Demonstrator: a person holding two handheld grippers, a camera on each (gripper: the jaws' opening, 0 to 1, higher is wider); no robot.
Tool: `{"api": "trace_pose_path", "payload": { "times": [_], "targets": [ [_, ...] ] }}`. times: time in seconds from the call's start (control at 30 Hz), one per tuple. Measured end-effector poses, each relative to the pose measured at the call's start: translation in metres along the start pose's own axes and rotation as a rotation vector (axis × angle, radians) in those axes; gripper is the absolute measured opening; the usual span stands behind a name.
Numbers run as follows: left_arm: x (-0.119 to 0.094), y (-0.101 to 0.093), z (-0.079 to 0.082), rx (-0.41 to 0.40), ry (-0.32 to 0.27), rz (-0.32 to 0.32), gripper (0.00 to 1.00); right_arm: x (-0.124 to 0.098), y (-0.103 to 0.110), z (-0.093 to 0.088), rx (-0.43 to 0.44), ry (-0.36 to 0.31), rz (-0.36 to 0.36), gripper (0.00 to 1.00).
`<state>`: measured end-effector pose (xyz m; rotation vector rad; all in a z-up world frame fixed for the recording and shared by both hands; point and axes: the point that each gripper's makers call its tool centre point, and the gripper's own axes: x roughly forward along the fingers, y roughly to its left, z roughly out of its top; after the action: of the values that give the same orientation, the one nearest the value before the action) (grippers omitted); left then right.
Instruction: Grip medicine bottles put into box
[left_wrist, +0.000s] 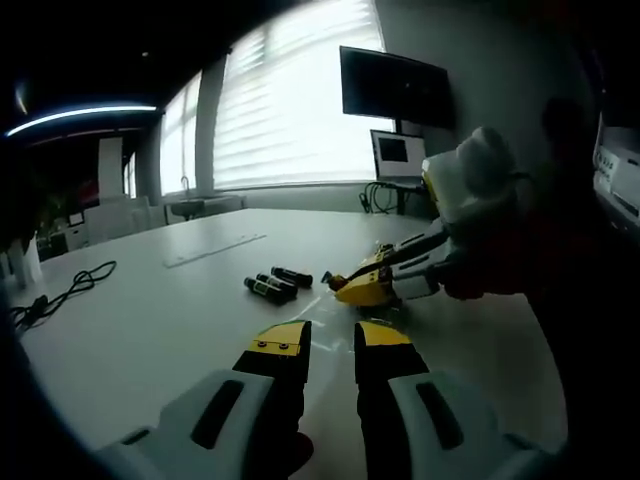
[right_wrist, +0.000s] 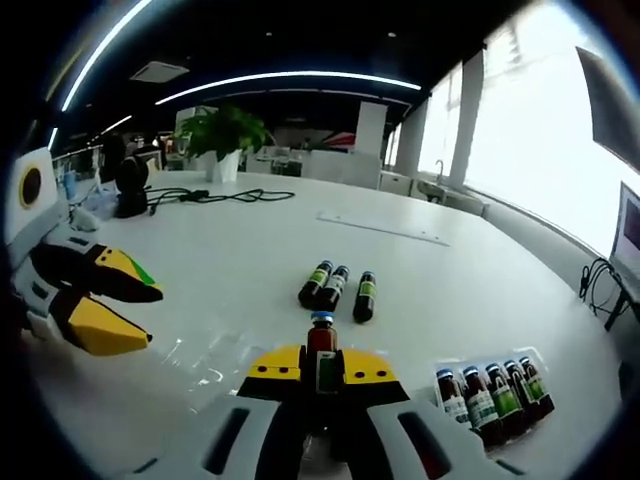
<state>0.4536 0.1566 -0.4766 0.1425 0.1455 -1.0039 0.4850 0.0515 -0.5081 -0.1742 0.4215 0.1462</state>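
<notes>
Your right hand-held gripper (right_wrist: 322, 372) pinches a brown medicine bottle (right_wrist: 321, 340) with a blue cap between its yellow-tipped jaws, upright in the right gripper view, low over the white bench (right_wrist: 250, 250). Just to the right of it and nearer to you sits the clear box (right_wrist: 495, 395), holding a row of five bottles (right_wrist: 493, 392) with blue caps and green or white labels, standing side by side. Farther out on the bench, three loose bottles (right_wrist: 338, 285) lie on their sides close together, the two on the left touching or almost so, the third a little apart to the right. In the left gripper view the same three loose bottles (left_wrist: 275, 282) lie beyond your left hand-held gripper (left_wrist: 332, 340), whose jaws stand spread apart with nothing between them, hovering above the bench (left_wrist: 150, 320). That left hand-held gripper (right_wrist: 110, 300) also enters the right gripper view from the left, its yellow tips parted. The right hand-held gripper (left_wrist: 352, 283) shows in the left gripper view at the right, tips near the bench surface; whether the bottle sits in it there is too dark to tell. A black cable (right_wrist: 215, 196) lies far across the bench by a potted plant (right_wrist: 222, 132), and a dark screen (left_wrist: 392, 85) hangs beside the bright window blinds (left_wrist: 290, 100)
</notes>
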Motion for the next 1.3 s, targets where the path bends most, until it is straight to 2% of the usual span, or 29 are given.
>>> {"api": "trace_pose_path", "payload": {
  "times": [0.23,0.47,0.63,0.9,1.17,1.3],
  "targets": [
    [0.0,0.0,-0.001,-0.003,0.002,0.002,0.12,-0.008,-0.003,0.011,0.035,-0.046,0.002,0.07],
    [0.001,0.003,-0.005,-0.017,0.01,0.005,0.12,-0.03,-0.009,0.025,0.094,-0.073,0.027,0.07],
    [0.001,0.001,0.0,-0.026,-0.007,-0.006,0.12,-0.034,-0.007,0.011,0.089,-0.011,0.031,0.07],
    [0.0,0.0,0.002,-0.041,-0.018,-0.013,0.12,-0.026,0.002,0.001,0.113,0.035,0.031,0.07],
    [0.0,0.0,0.003,-0.046,-0.021,-0.018,0.12,-0.022,0.004,-0.008,0.095,0.067,0.017,0.08],
    [0.0,0.0,0.002,-0.045,-0.02,-0.014,0.12,-0.023,0.003,-0.008,0.079,0.061,0.011,0.08]
  ]
}}
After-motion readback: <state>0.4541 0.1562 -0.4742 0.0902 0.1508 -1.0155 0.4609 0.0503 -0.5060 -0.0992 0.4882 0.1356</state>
